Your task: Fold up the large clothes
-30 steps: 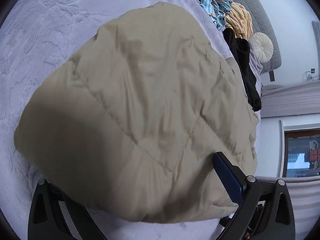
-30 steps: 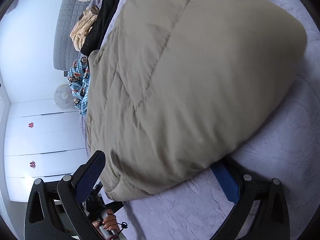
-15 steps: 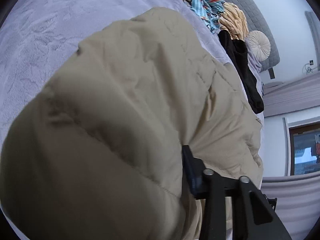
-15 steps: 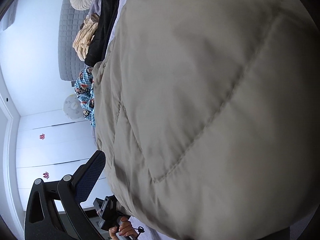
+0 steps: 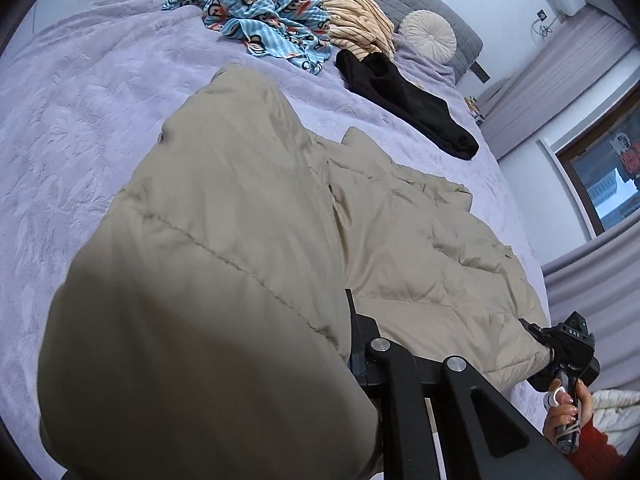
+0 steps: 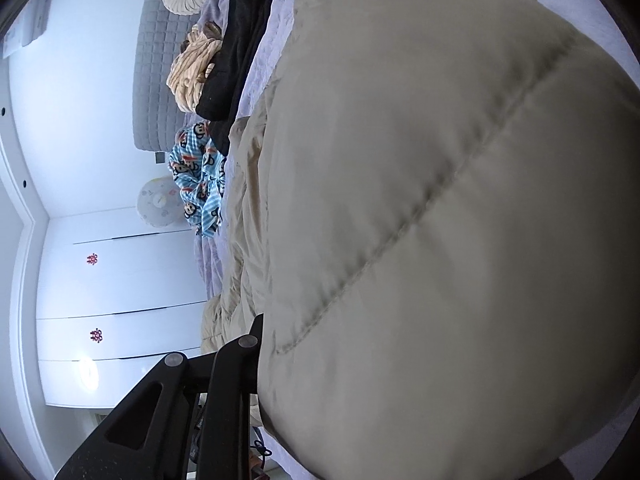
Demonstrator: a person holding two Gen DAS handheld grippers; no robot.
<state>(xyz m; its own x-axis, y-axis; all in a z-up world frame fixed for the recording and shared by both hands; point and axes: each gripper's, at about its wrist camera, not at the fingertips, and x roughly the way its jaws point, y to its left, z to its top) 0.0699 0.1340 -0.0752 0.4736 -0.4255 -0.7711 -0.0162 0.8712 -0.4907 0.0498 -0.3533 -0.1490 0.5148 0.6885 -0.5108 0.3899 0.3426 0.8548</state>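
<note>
A beige padded coat (image 5: 224,264) lies across the lilac bedspread (image 5: 72,128), its near edge raised and bulging toward the camera. My left gripper (image 5: 338,320) has its jaws closing on that edge. Only one black finger (image 5: 360,344) shows; the fabric hides the other. In the right wrist view the coat (image 6: 440,220) fills most of the frame. There my right gripper (image 6: 280,344) has its jaws closing on the fabric, with one finger (image 6: 250,356) showing. The left wrist view shows a hand holding the right gripper (image 5: 538,332) at the coat's other near corner.
At the head of the bed lie a blue monkey-print garment (image 5: 272,20), a cream striped one (image 5: 356,28), a black one (image 5: 404,100) and a round cushion (image 5: 428,32). A window (image 5: 608,176) is on the right. White wardrobe doors (image 6: 120,280) stand beside the bed.
Both grippers stood open around the coat's near edge, then closed on it. Both have risen, the left one rolling, and the coat's edge has come up off the bed with them.
</note>
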